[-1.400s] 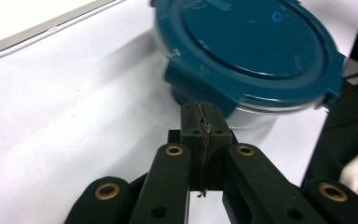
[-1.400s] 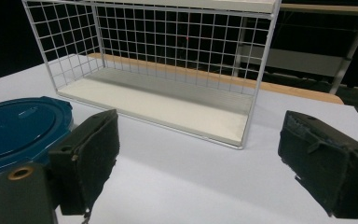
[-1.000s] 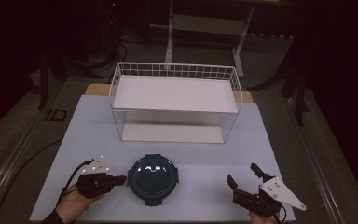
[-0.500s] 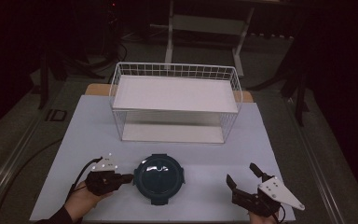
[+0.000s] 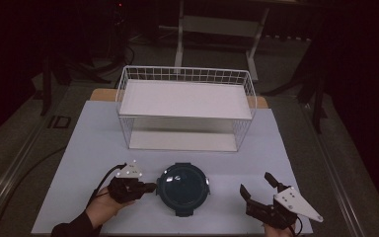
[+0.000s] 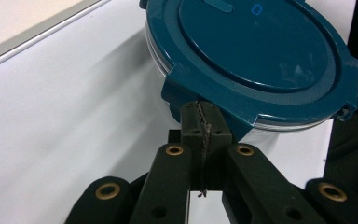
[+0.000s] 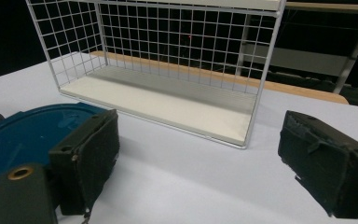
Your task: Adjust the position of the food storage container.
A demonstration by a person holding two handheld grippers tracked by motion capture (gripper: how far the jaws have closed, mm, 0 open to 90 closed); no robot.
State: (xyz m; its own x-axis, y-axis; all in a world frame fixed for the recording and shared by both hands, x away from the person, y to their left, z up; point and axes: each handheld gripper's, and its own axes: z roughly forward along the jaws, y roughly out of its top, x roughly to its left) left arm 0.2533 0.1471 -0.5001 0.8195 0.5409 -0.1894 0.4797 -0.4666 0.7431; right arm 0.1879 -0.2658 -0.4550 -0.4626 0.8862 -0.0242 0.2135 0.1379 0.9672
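High view: closed left gripper [image 5: 150, 187] beside flat, lid-up round container [image 5: 183, 186]; right gripper [image 5: 259, 185] open.

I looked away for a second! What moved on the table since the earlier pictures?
The left gripper slid sideways toward the round blue container. Its shut jaws now reach the container's side clip, with nothing held between them. The right gripper stayed put with its jaws open. The container and the white wire rack did not move.
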